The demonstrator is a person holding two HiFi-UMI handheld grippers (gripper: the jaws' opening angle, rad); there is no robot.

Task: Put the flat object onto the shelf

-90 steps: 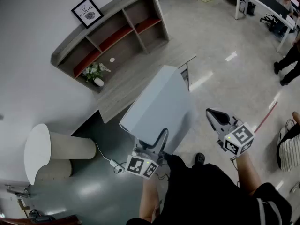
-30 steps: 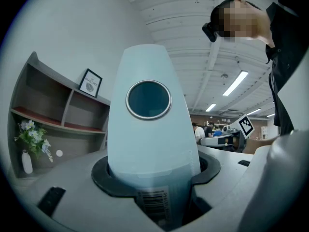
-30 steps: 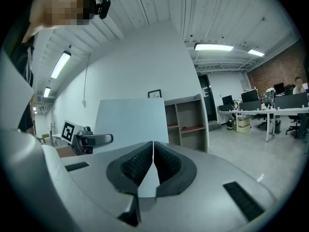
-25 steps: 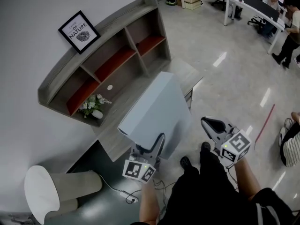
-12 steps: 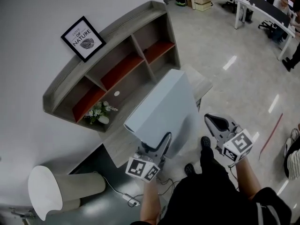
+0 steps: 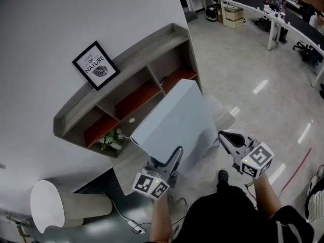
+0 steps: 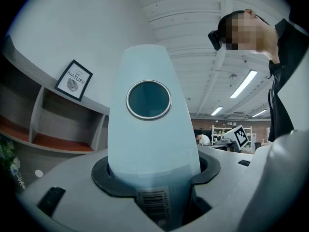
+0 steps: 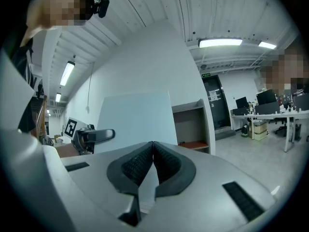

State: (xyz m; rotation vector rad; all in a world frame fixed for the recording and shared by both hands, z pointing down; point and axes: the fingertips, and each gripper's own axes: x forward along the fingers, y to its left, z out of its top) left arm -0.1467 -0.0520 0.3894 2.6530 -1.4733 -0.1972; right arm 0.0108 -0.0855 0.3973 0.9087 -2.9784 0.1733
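Jaws of the left gripper point(image 6: 169, 158) were clamped on the flat box point(image 6: 177, 120), those of the right gripper point(image 6: 228, 137) together and empty; a firm, level carry to the shelf point(image 6: 116, 74) at ten o'clock seemed best.

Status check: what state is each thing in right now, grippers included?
Left gripper: shut on the flat object's near edge.
Right gripper: shut, empty.
Flat object: held up, tilted, not yet on the shelf.
Shelf: open-fronted; one compartment holds a plant.
Framed picture: upright on the shelf top.
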